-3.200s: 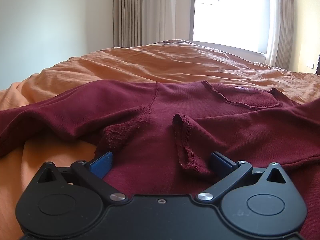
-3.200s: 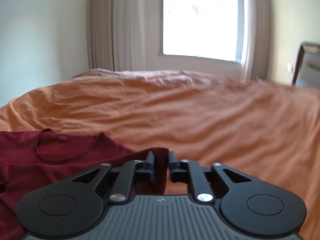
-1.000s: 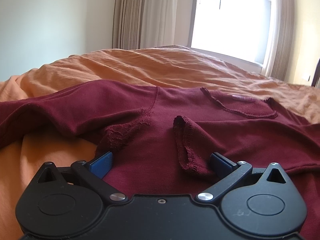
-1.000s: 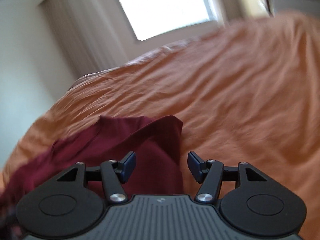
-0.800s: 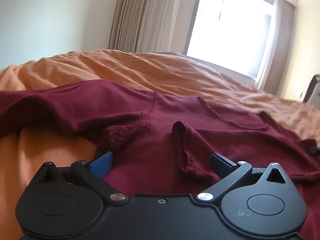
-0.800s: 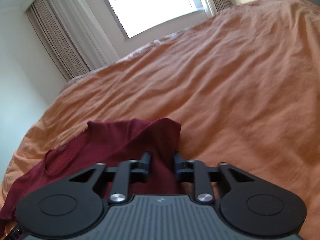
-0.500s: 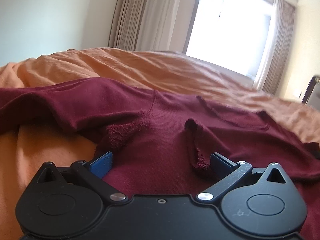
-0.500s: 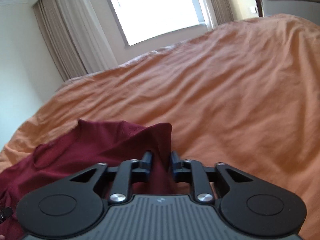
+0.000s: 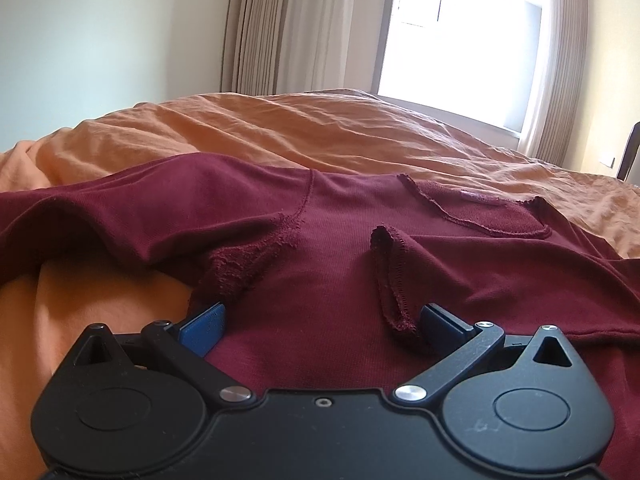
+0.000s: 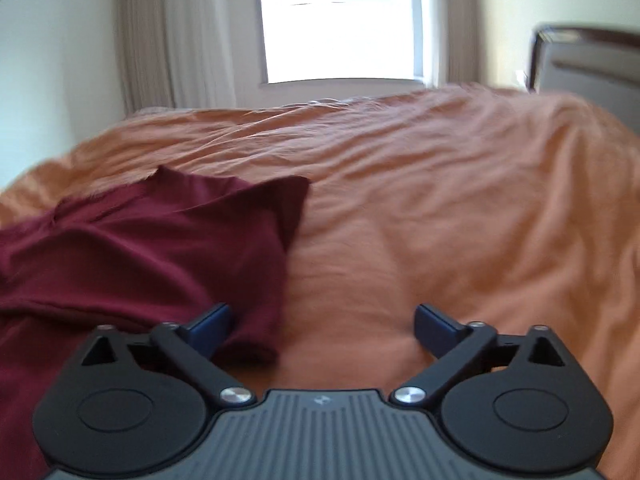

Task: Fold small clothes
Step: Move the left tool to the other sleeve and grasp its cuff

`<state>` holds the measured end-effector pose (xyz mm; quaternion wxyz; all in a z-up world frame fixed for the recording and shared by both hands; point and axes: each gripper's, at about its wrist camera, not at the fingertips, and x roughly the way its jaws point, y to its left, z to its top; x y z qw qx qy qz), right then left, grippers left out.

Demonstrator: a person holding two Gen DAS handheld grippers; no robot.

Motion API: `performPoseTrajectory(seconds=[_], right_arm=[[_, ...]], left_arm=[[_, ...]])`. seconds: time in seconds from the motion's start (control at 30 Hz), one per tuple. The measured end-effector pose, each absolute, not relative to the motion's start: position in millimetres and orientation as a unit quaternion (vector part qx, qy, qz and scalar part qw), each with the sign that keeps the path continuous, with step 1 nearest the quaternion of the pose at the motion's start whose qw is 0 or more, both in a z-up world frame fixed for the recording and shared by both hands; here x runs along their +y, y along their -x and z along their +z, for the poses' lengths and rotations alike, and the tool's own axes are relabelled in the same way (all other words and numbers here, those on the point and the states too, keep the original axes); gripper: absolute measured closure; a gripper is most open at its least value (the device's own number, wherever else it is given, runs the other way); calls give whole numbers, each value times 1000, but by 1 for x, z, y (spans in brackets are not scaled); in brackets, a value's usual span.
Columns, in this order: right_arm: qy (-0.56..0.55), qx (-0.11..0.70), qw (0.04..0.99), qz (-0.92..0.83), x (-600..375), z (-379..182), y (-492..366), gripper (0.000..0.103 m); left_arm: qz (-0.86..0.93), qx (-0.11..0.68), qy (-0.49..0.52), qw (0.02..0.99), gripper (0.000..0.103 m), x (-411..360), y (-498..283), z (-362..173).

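Between the spread blue pads of the left gripper (image 9: 320, 322), held low and level, the soft, light maroon knit shirt (image 9: 328, 248) lies inside-out on the orange bedspread (image 9: 320, 128). Its seamed sleeve edge (image 9: 390, 280) looks the best hold. Farther right, the right gripper (image 10: 322, 320) is spread wide, empty beside the shirt's folded sleeve.

The right wrist view is smeared, so the weave of the maroon shirt (image 10: 152, 248) and the creases of the bed (image 10: 460, 208) are soft. The shirt runs off that view's left edge. In the left wrist view its hem is hidden under the left hand-held gripper (image 9: 320, 326), and the small label (image 9: 474, 196) at the neckline is too small to read.
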<state>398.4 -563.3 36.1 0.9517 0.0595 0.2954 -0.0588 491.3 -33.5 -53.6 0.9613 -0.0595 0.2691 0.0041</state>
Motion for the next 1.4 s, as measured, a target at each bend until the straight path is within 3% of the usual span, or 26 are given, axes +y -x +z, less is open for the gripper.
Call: performPoseTrajectory(seconds=[0.4, 0.63, 0.83, 0.97, 1.2, 1.33, 1.4], right_arm=[[-62, 198, 977, 57, -540, 73, -331, 0], [-90, 217, 954, 188, -511, 68, -302, 0], [-22, 212, 950, 227, -480, 52, -280, 0], [-8, 233, 948, 216, -471, 41, -276, 0], [-58, 259, 940, 216, -483, 31, -284, 0], [-69, 263, 939, 212, -485, 28, -286, 0], [-66, 264, 939, 211, -485, 27, -286, 0]], left_arm=[[-55, 260, 191, 945, 0, 32, -460, -14], [-36, 258, 166, 951, 0, 86, -411, 14], [79, 243, 145, 956, 0, 148, -370, 29], [150, 257, 212, 931, 0, 198, -353, 22], [226, 217, 312, 897, 1, 250, -330, 17], [249, 194, 348, 883, 14, 263, -327, 15], [266, 185, 349, 879, 28, 263, -329, 17]])
